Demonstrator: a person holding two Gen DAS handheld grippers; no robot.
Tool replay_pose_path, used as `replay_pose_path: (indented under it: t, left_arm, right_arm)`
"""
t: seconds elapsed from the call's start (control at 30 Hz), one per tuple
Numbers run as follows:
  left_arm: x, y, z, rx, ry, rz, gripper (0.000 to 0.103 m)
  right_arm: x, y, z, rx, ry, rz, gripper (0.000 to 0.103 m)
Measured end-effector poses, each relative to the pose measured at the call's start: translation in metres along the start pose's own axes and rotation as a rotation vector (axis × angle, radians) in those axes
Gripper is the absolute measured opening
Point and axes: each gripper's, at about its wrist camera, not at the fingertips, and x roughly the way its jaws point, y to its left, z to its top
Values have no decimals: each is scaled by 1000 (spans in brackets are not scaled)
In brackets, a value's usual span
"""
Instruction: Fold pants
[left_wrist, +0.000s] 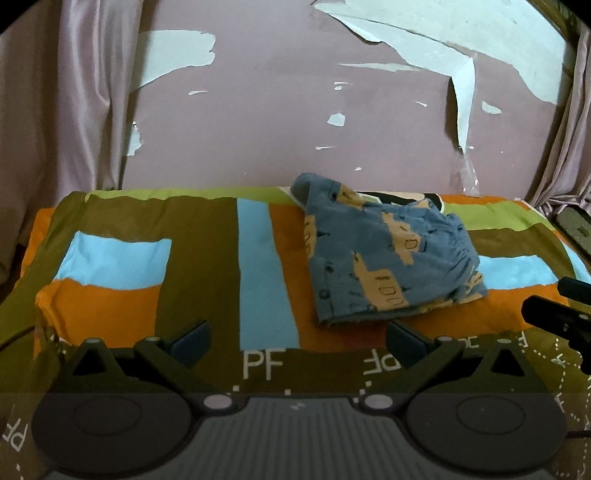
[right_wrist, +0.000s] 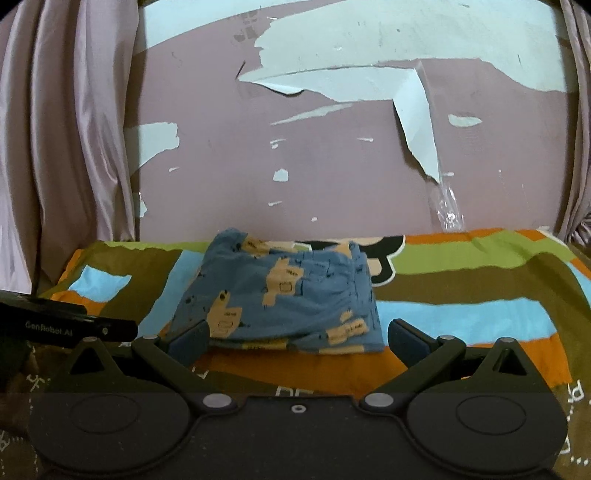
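Note:
The pants (left_wrist: 384, 254) are blue with tan animal prints and lie folded into a thick bundle on a striped bedspread (left_wrist: 207, 258). In the right wrist view the same pants (right_wrist: 284, 295) sit straight ahead, just beyond the fingers. My left gripper (left_wrist: 297, 341) hovers open over the bedspread, left of and nearer than the bundle, with nothing between its fingers. My right gripper (right_wrist: 297, 338) is open too, its fingertips flanking the bundle's near edge without gripping it. The other gripper shows as a black body at the right edge (left_wrist: 557, 317) and at the left edge (right_wrist: 66, 325).
The bedspread (right_wrist: 461, 291) covers the bed in olive, orange, light blue and green stripes. A cartoon print (right_wrist: 376, 254) lies under the pants' far edge. Behind stands a mauve wall with peeling paint (left_wrist: 295, 110). Pale curtains (left_wrist: 74, 103) hang at both sides.

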Motion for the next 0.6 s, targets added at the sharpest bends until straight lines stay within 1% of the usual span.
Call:
replay_pose_path:
  t: [0.23,0.47,0.6]
  left_arm:
    - [-2,1,-8,24,-4,9,103]
    - [-7,-3,-15,84,-27,5,103]
    - [-7,-6,-17,97,-22,3,103]
  right_arm:
    - [-1,4,-12,14,12,5,102]
    - [-2,6,-19,14,29,16,102]
    - [-3,5,-21,23,33,13,102]
